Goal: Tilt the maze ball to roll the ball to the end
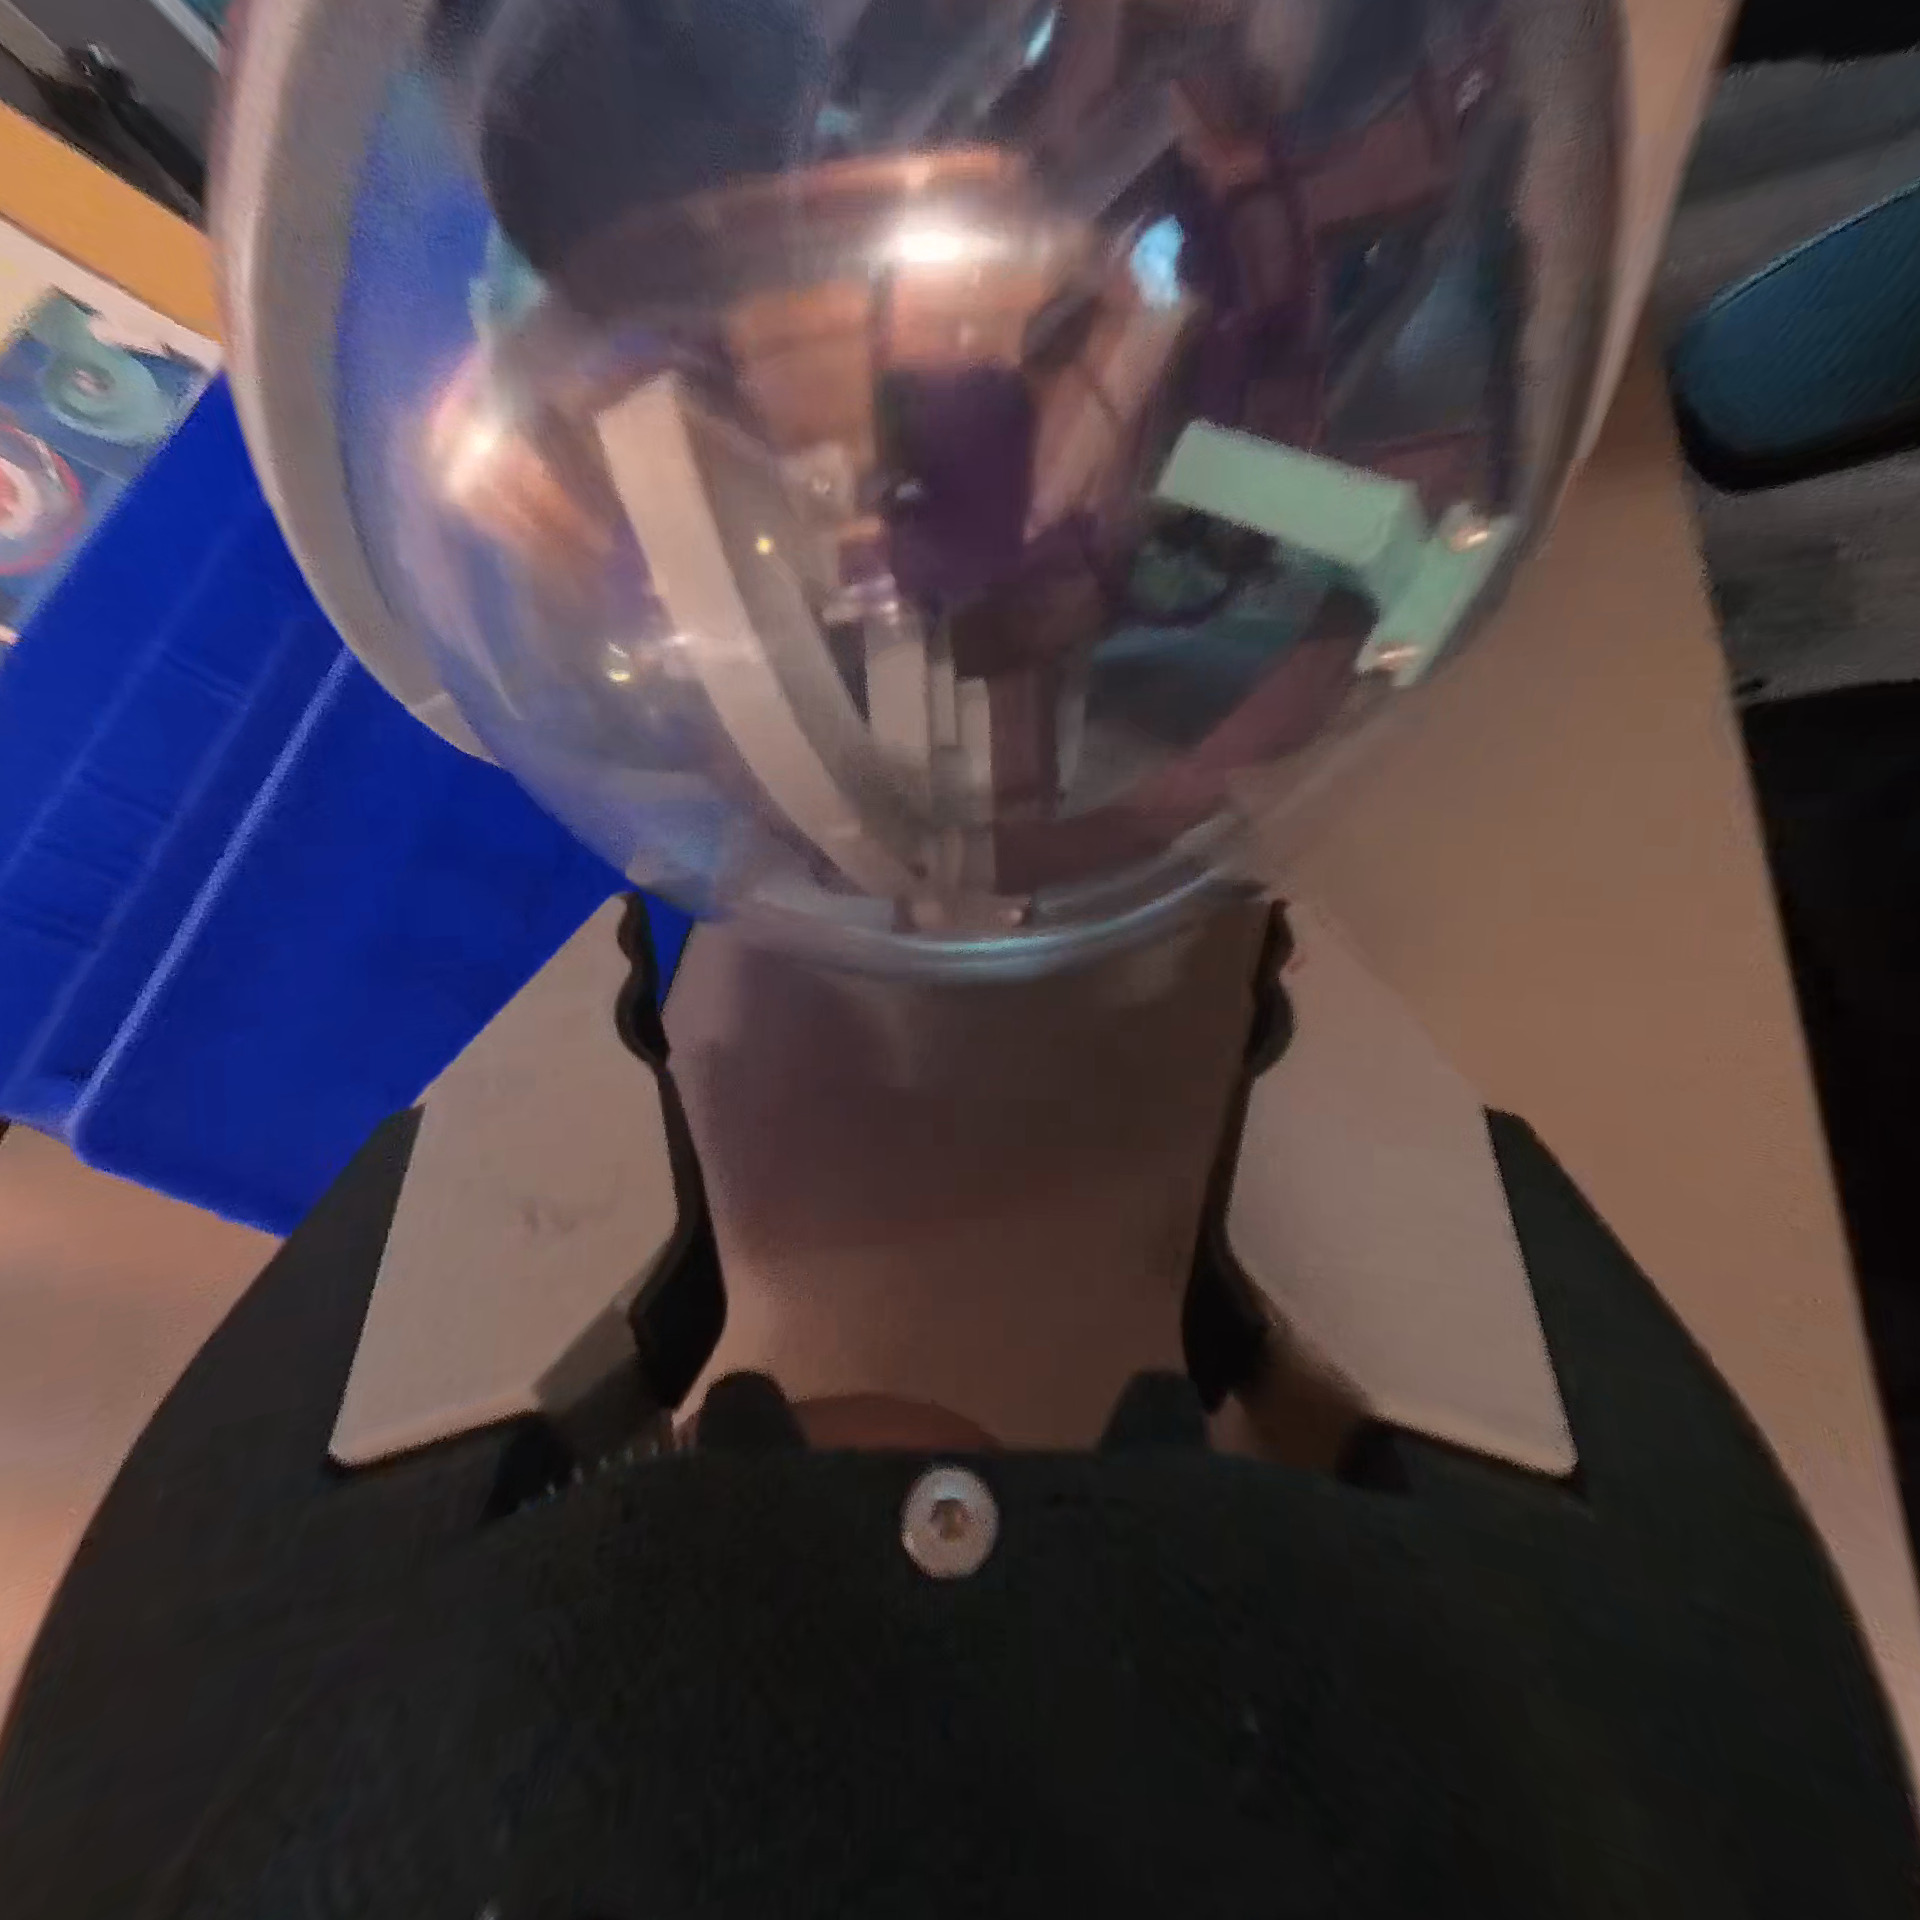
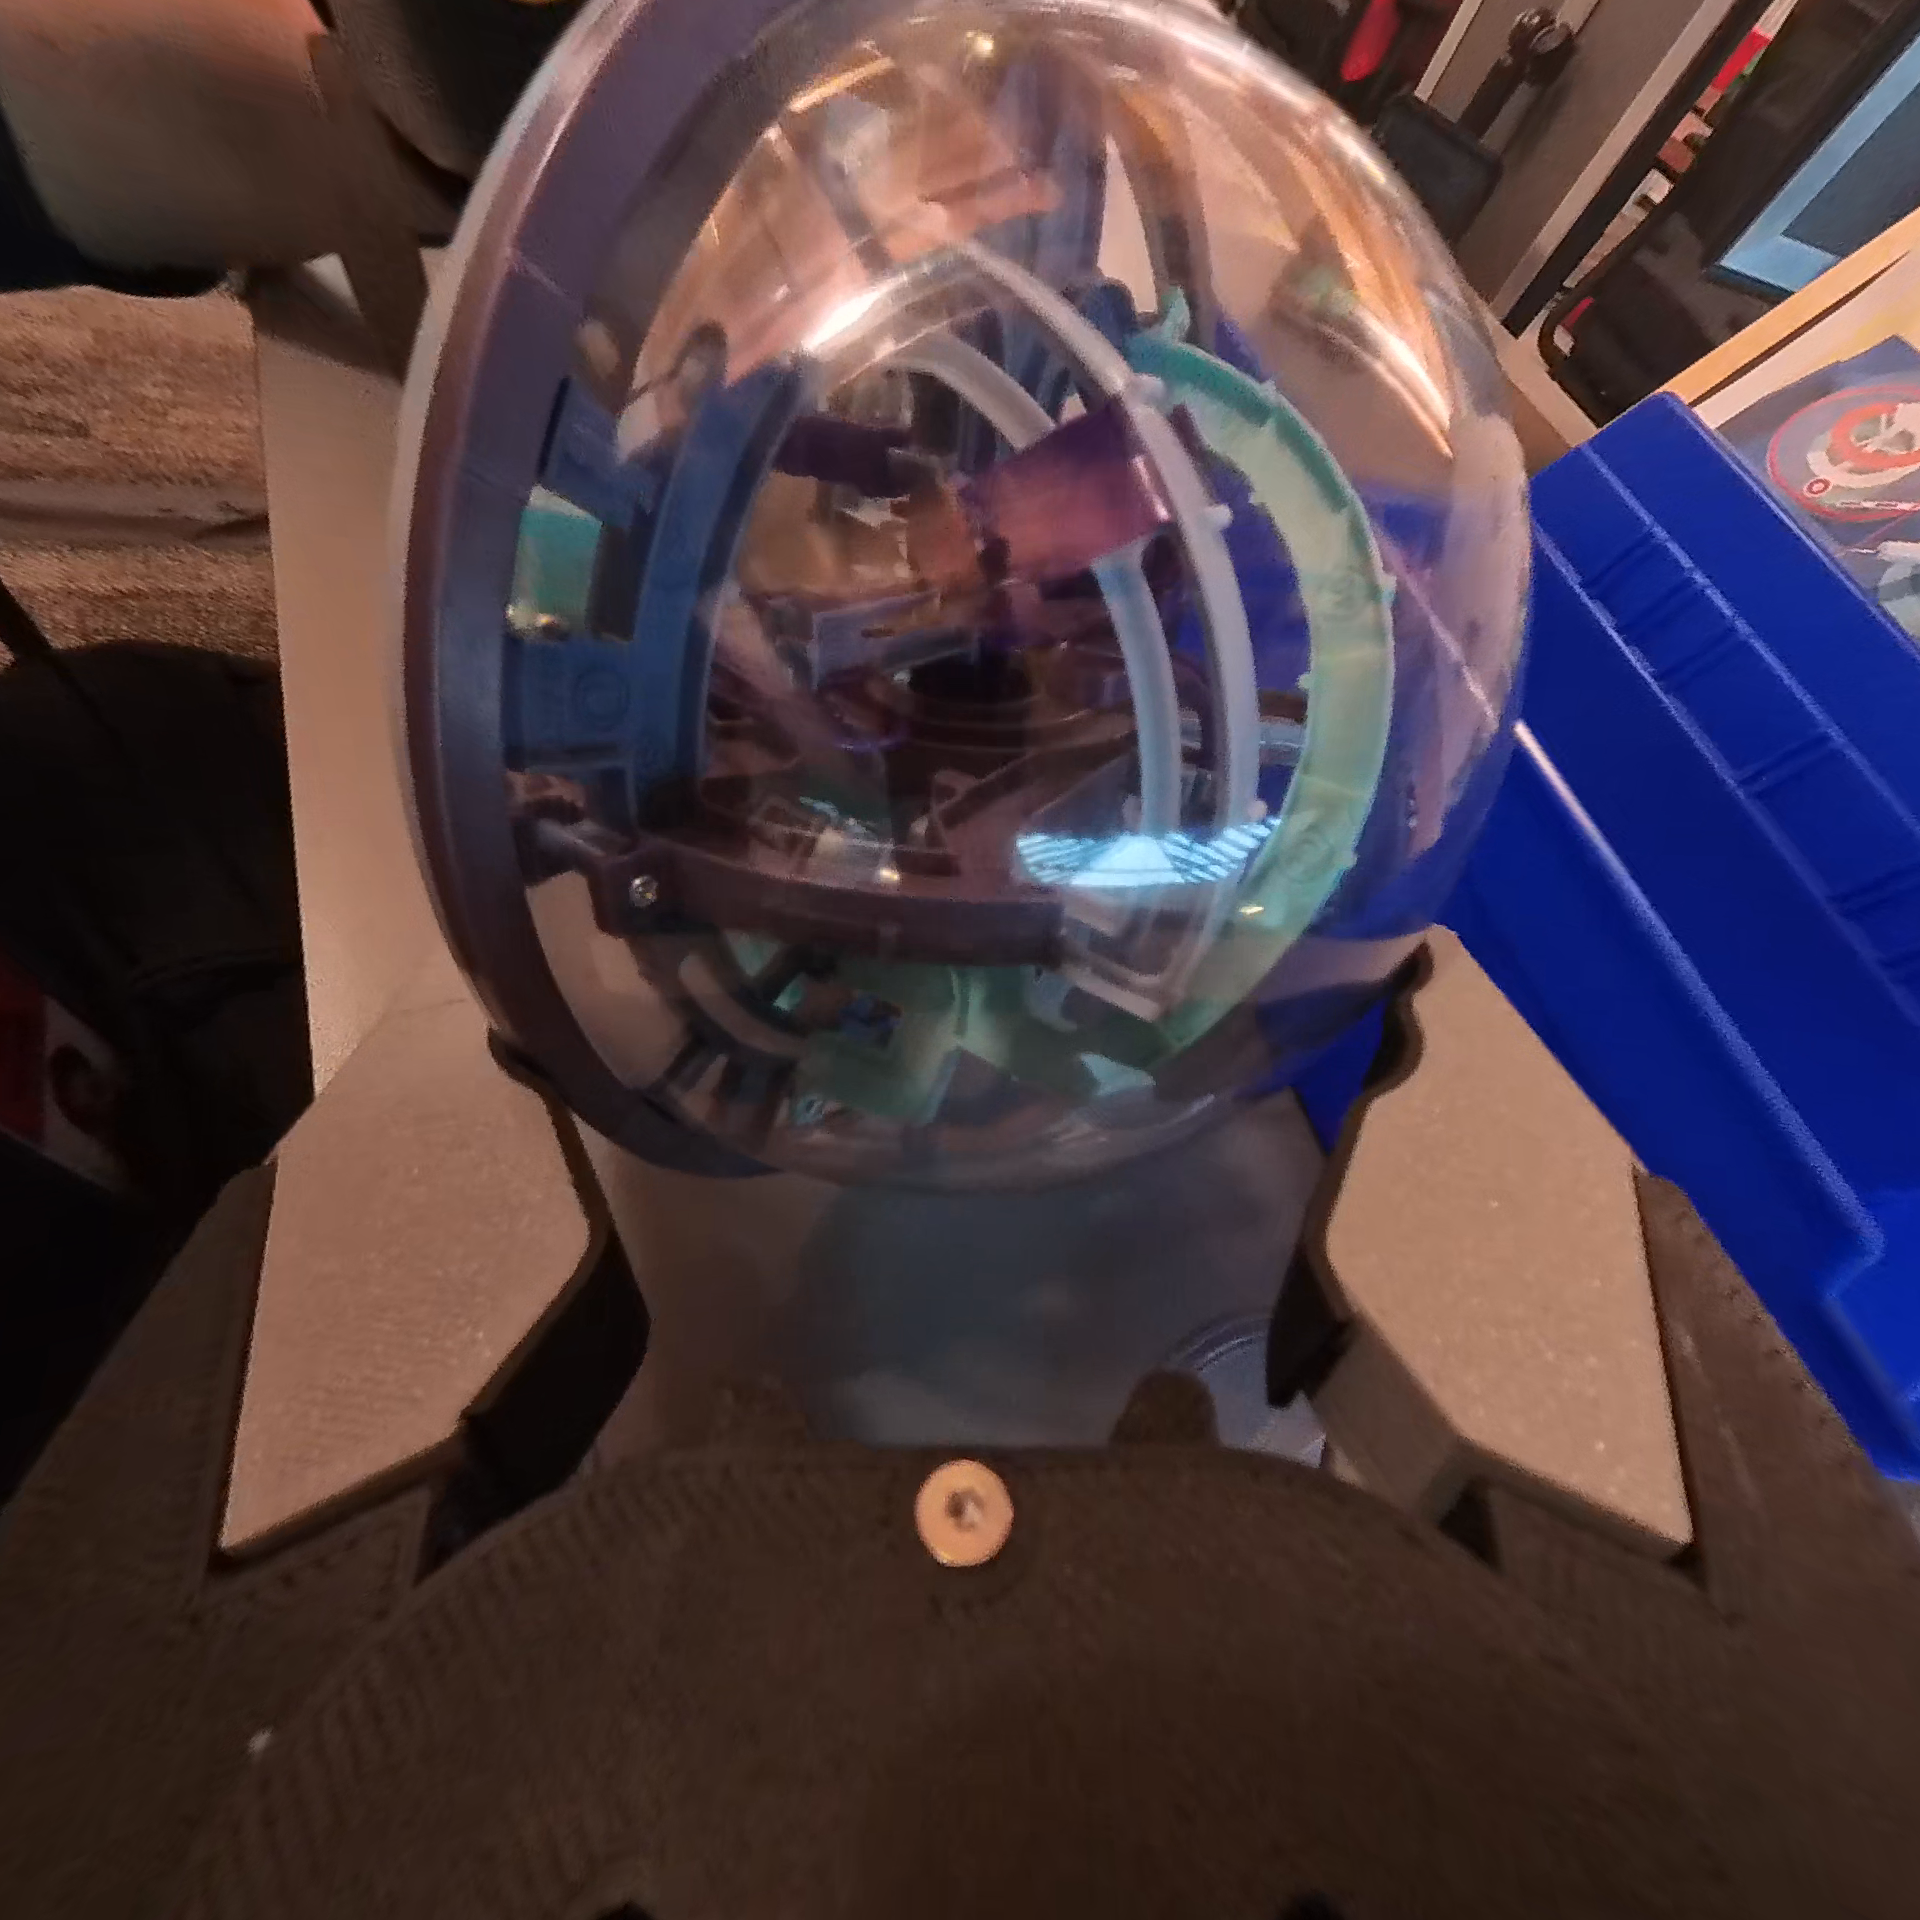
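Pale tabletop [image 2: 416, 1195] fills the space under both tools, with a bright blue plastic bin [image 2: 1683, 831] standing just beside the work and a grey upholstered seat off past the table edge. Shelving and dark equipment sit blurred in the background.

Centre stage is the maze ball [image 2: 935, 644], a clear plastic sphere with a dark purple equator band and coloured tracks inside: blue, mint green, pale grey, brown. It sits raised off the table, between the two handheld grippers, which come at it from opposite sides.

The right gripper [image 2: 956, 1029] has its black fingers spread wide and wrapped around the lower curve of the sphere, one fingertip [image 2: 520, 1049] against the purple band, the other against the clear shell near the bin. It looks like the main support, cradling the globe so the whole thing can be rocked.

The left gripper [image 1: 951, 935] also stands wide. Its two fingertips [image 1: 636, 977] reach up to the underside of the sphere, seen here as a blurred clear dome [image 1: 914, 468]. Whether those tips actually press on the shell I cannot tell; the picture is smeared there.

The wide two-sided hold seems chosen because a smooth globe would slip from a single pinch, and steering needs tilt in every direction.

I cannot pick out the small rolling ball among the tracks, so progress is unclear.
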The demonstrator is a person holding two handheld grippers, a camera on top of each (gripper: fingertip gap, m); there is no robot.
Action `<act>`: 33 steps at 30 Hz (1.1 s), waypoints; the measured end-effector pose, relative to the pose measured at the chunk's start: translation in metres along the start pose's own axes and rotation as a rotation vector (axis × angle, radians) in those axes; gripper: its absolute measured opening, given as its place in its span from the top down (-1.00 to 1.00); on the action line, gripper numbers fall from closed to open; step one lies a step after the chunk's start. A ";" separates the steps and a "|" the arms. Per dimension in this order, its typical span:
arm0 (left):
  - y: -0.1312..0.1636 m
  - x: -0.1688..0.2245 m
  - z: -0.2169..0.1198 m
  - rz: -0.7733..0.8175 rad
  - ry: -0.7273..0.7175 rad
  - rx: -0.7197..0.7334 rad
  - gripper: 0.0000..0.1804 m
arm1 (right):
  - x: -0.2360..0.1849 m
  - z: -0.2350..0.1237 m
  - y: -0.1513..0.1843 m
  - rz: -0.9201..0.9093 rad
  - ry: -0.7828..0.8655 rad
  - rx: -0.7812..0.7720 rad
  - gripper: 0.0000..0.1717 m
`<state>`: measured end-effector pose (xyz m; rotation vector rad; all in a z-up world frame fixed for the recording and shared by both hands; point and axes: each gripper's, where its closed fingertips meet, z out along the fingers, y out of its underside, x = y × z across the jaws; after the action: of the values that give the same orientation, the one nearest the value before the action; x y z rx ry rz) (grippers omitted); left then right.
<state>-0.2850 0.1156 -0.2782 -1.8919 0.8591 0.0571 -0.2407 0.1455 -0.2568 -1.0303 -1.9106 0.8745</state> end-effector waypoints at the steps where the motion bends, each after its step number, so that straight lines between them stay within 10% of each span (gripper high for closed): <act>1: 0.001 -0.002 0.002 -0.006 0.001 -0.015 -0.30 | 0.000 0.000 0.001 0.005 -0.003 0.002 -0.80; 33: -0.046 -0.012 -0.053 0.187 -0.189 -0.063 -0.41 | -0.009 0.002 -0.048 -0.095 -0.033 0.320 -0.82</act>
<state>-0.2840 0.0896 -0.2125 -1.8252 0.9103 0.3752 -0.2553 0.1160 -0.2207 -0.7319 -1.7573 1.1044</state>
